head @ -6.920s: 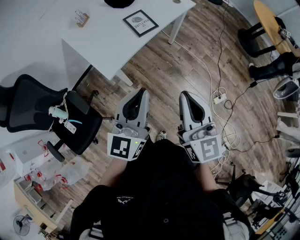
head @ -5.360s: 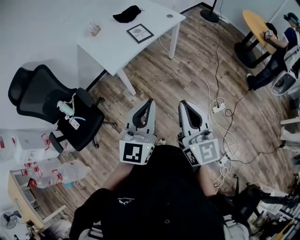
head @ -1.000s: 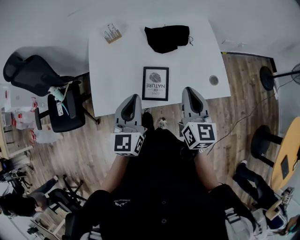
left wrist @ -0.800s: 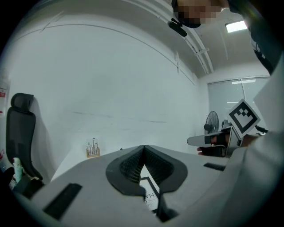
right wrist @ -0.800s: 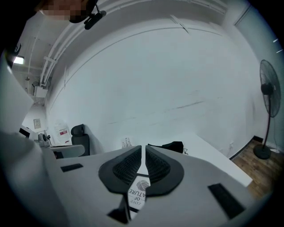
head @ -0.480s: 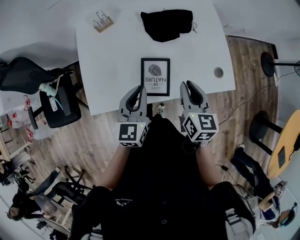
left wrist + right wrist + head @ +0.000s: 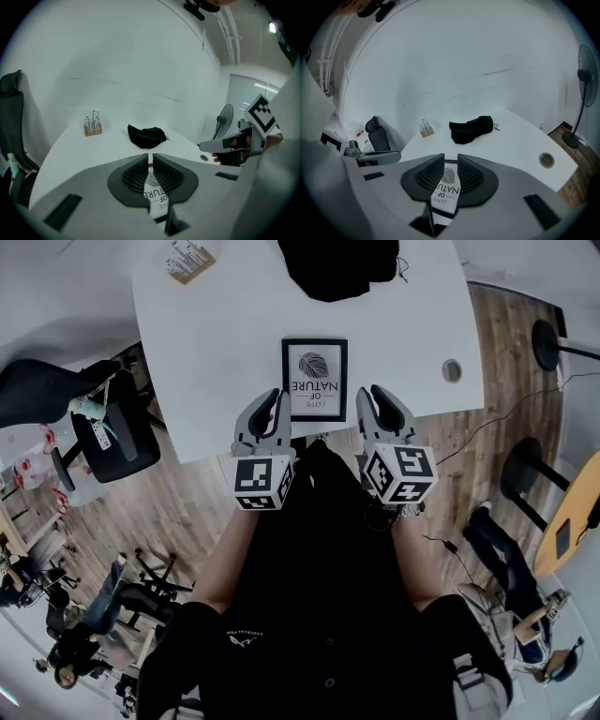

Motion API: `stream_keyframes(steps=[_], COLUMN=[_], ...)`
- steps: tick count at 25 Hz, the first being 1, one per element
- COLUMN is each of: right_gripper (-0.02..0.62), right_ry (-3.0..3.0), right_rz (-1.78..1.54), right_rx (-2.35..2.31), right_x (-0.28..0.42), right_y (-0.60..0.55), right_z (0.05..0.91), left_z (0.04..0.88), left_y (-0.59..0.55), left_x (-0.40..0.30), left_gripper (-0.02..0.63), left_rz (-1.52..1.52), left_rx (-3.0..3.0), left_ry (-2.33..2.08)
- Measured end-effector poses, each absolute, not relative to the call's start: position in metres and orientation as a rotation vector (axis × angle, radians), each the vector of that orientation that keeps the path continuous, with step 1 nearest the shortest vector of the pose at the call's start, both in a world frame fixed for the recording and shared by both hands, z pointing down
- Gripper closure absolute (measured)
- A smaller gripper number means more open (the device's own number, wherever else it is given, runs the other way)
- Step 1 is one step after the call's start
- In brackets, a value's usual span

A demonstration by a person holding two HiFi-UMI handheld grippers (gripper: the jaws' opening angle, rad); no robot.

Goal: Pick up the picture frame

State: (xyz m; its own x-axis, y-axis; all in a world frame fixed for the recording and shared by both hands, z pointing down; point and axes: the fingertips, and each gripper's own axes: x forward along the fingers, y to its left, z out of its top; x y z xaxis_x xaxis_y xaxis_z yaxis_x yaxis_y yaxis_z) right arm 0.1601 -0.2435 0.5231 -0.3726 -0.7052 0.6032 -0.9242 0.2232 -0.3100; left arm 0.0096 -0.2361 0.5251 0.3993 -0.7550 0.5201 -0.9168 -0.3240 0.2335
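Head view: frame point(image 7: 314, 379) (between hand-held grippers point(image 7: 273, 397) point(image 7: 375, 395))

I see bare white table point(image 7: 216, 362) on both sides of the picture frame point(image 7: 314, 379), open to a reach from the near edge. Beyond the frame, a black cloth point(image 7: 339, 263) lies near its far end and narrows that side. A small wooden stand point(image 7: 190, 261) at far left and a cable hole point(image 7: 452, 370) at right sit well apart. An office chair point(image 7: 103, 432) crowds the table's left side.
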Motion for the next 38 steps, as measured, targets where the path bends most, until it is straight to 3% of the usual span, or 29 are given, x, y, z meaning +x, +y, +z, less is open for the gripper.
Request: stream_keyframes(steps=[10,25,38], right_gripper=[0.489,0.491,0.494], right_ry=[-2.007,-1.787,-1.687], right_rz=[1.058,1.181,1.237], right_rx=[1.401,1.327,1.246], right_x=[0.151,0.148,0.139], right_y=[-0.244,-0.236,-0.225], right_z=[0.598,0.674,0.700], left_z=[0.589,0.679,0.696], left_y=[-0.246,-0.231,-0.229], left_x=[0.010,0.007,0.008], left_gripper=[0.517,0.512,0.512], left_rz=[0.587,0.754,0.796], left_rx=[2.062,1.843,1.787], left_ry=[-1.312,-1.146,-1.138])
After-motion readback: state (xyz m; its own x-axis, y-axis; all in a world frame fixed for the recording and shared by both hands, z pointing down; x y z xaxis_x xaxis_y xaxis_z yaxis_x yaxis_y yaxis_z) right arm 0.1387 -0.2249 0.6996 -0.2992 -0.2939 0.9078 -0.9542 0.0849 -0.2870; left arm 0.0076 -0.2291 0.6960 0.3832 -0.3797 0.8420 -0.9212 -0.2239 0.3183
